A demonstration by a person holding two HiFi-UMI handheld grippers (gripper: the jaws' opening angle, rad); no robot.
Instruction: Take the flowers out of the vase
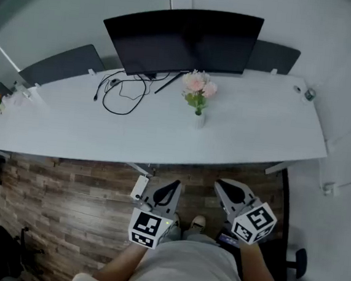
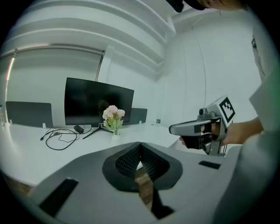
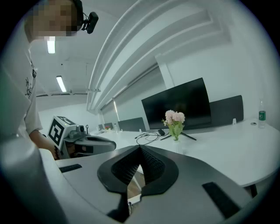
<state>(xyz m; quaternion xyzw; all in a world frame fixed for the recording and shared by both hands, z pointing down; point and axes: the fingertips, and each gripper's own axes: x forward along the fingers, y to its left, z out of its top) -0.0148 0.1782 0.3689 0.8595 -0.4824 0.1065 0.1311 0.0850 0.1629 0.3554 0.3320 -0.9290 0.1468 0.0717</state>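
Note:
Pink flowers (image 1: pixel 199 85) with green leaves stand in a small white vase (image 1: pixel 199 119) near the middle of the long white desk (image 1: pixel 72 127), in front of the monitor. The flowers (image 2: pixel 113 114) show small and far off in the left gripper view, and the flowers (image 3: pixel 174 118) likewise in the right gripper view. My left gripper (image 1: pixel 174 188) and right gripper (image 1: pixel 222 186) are held close to my body, short of the desk's near edge, over the wooden floor. Both are shut with nothing between their jaws.
A dark curved monitor (image 1: pixel 184 40) stands at the back of the desk, with a black cable loop (image 1: pixel 123 91) to its left. A small bottle (image 1: pixel 309 93) sits at the far right end. Dark partition panels (image 1: pixel 62 63) rise behind the desk. Wooden floor (image 1: pixel 58 206) lies below me.

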